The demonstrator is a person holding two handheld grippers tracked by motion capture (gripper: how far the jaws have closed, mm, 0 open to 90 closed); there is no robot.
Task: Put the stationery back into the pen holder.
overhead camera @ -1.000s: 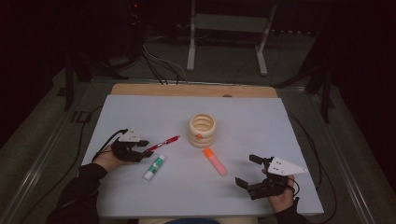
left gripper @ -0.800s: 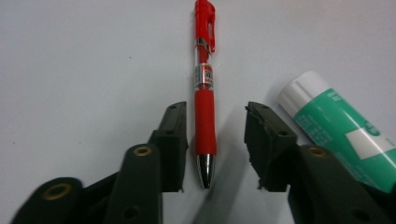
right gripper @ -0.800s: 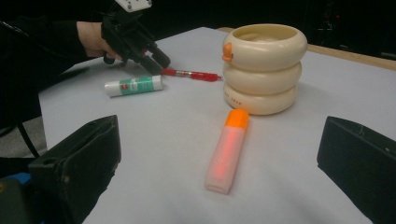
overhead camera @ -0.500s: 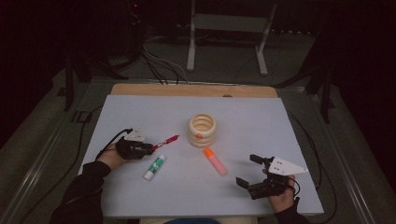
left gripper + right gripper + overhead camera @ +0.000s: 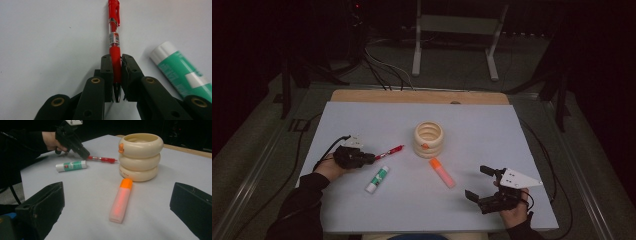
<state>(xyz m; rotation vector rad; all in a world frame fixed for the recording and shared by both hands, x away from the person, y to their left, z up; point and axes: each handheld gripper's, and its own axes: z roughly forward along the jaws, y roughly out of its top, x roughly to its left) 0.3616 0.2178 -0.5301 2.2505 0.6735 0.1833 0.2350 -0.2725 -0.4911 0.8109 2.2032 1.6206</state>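
Since the earlier frames the left gripper (image 5: 371, 158) has slid forward toward two o'clock along the table, and its jaws now sit closed on the tip end of the red pen (image 5: 389, 152), where before they were short of it. In the left gripper view the pen (image 5: 114, 37) runs straight up toward twelve o'clock from between the two black jaws, its clear tip pinched low between them and its clip end farthest away; it lies flat on the pale blue table top (image 5: 362, 120). Nothing else has shifted.

At about four o'clock from the pen, just beside it but apart, lies the glue stick (image 5: 377, 179), green-bodied with a white cap, also seen at the right of the left gripper view (image 5: 181, 71). Toward three o'clock from the pen stands the cream stacked-ring holder (image 5: 429, 139), upright, three rings high with a small orange mark on its side (image 5: 121, 148). At five o'clock from that holder, near it, an orange highlighter (image 5: 442, 172) lies flat, its orange cap pointing at the holder.

The right gripper (image 5: 478, 183) hovers at the table's near right corner in the person's right hand (image 5: 516, 212), its jaws spread wide with nothing between them; its own view looks across the highlighter (image 5: 120, 200) between the two parted jaws.
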